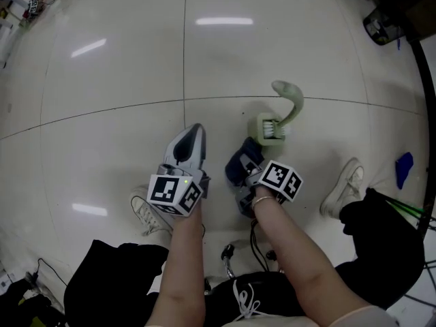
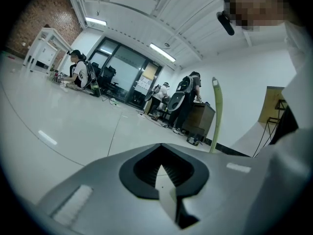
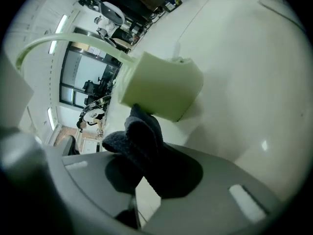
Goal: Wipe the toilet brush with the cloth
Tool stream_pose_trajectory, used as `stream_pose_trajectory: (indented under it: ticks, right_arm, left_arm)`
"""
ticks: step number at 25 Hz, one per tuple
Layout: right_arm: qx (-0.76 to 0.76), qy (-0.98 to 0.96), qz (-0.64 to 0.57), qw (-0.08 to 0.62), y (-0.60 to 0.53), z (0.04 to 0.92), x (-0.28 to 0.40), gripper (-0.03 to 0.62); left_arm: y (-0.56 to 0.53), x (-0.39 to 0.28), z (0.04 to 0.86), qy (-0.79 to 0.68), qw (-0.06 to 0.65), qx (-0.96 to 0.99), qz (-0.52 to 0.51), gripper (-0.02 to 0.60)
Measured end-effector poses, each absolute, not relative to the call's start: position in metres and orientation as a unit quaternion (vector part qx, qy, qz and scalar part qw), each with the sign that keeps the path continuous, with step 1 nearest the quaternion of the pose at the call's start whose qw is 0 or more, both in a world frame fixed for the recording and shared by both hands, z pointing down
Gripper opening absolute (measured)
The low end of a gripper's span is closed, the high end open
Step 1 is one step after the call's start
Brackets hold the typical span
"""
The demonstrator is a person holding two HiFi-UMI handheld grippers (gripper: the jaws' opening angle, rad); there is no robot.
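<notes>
A pale green toilet brush stands in its holder on the white tiled floor, its curved handle rising behind it. My right gripper is shut on a dark blue cloth, just left of and below the holder. In the right gripper view the cloth bulges out of the jaws and touches the green holder. To the cloth's left, my left gripper points away from me with its jaws together and nothing in them. The left gripper view shows the thin green handle upright at the right.
A white sneaker sits right of the brush and another lies under my left arm. A blue object and green rods lie at the right edge. Dark equipment fills the top right corner. People stand and sit far off.
</notes>
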State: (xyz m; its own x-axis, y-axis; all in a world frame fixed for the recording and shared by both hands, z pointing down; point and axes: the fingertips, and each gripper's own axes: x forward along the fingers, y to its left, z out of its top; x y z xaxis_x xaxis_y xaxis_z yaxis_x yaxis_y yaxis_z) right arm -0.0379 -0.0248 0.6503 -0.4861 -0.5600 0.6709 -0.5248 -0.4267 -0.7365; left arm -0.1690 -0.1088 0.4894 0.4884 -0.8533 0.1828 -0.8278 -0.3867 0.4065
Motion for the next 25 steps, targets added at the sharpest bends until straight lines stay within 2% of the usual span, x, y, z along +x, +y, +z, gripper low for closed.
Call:
stream_pose_trajectory:
  ticks: [4, 11, 15, 20, 25]
  right_arm:
    - [-0.516, 0.559, -0.649, -0.001, -0.022, 0.615, 0.003, 0.064]
    - [-0.572, 0.546, -0.607, 0.073, -0.063, 0.546, 0.083, 0.064]
    - [-0.581, 0.577, -0.568, 0.084, -0.082, 0.494, 0.109, 0.064]
    - [-0.552, 0.677, -0.477, 0.097, -0.118, 0.399, 0.107, 0.064]
    - [-0.453, 0.817, -0.347, 0.08, -0.137, 0.292, 0.062, 0.064]
  left_arm:
    - [-0.126, -0.141, 0.436, -0.498, 0.197, 0.842, -0.058, 0.006]
    - [-0.155, -0.094, 0.316, -0.446, 0.105, 0.885, -0.076, 0.006]
    - [-0.153, -0.082, 0.271, -0.434, 0.082, 0.894, -0.073, 0.006]
    - [-0.144, -0.059, 0.252, -0.426, 0.081, 0.899, -0.068, 0.006]
    - [-0.14, -0.049, 0.265, -0.436, 0.1, 0.893, -0.041, 0.006]
